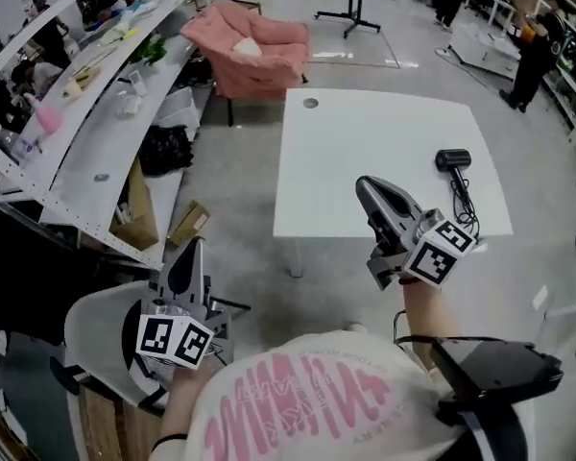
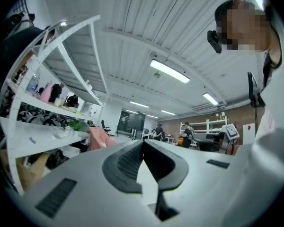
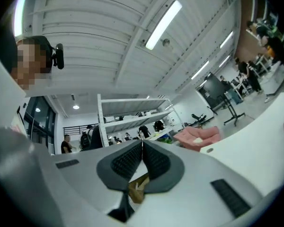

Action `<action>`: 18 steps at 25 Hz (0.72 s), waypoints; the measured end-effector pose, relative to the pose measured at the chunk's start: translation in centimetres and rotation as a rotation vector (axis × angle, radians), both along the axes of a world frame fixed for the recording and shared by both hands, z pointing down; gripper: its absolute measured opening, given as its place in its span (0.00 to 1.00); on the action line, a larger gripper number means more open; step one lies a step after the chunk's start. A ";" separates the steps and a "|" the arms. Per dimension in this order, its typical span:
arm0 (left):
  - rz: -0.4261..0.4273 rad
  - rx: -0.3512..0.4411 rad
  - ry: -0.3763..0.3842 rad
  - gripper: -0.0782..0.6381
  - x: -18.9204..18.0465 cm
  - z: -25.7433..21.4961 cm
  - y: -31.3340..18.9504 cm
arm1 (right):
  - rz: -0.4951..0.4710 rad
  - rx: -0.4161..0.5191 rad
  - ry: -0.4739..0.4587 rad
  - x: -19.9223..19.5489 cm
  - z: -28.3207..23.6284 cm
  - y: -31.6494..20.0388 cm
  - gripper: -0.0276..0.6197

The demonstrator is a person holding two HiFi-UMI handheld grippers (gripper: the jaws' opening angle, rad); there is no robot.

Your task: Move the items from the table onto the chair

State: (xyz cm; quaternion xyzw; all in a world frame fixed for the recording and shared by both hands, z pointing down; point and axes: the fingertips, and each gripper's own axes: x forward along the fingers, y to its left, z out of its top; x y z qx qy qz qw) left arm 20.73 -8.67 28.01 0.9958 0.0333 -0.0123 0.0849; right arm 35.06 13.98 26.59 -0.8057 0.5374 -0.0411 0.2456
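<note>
A black hand-held device (image 1: 452,159) with a coiled cord lies near the right front of the white table (image 1: 365,133). My right gripper (image 1: 363,182) is shut and empty; it hovers over the table's front edge, left of the device and apart from it. In the right gripper view its jaws (image 3: 142,143) meet with nothing between them. My left gripper (image 1: 194,246) is shut and empty too, over the pale grey chair (image 1: 91,339) at the lower left. Its closed jaws (image 2: 143,143) point level into the room.
A pink armchair (image 1: 254,51) stands beyond the table's far left corner. Long white shelving (image 1: 96,113) with clutter runs along the left, with cardboard boxes (image 1: 139,209) and a black bag (image 1: 163,147) beneath. People stand at the far right.
</note>
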 end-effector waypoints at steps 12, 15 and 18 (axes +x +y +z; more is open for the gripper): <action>0.205 -0.082 -0.068 0.12 9.7 5.4 19.1 | 0.412 -0.270 -0.142 8.2 10.3 26.4 0.07; 0.200 -0.089 -0.074 0.12 10.7 6.6 21.0 | 0.456 -0.393 -0.203 10.5 15.0 30.3 0.09; 0.178 -0.065 -0.092 0.12 10.5 6.9 22.3 | 0.437 -0.494 -0.292 12.2 19.5 33.0 0.36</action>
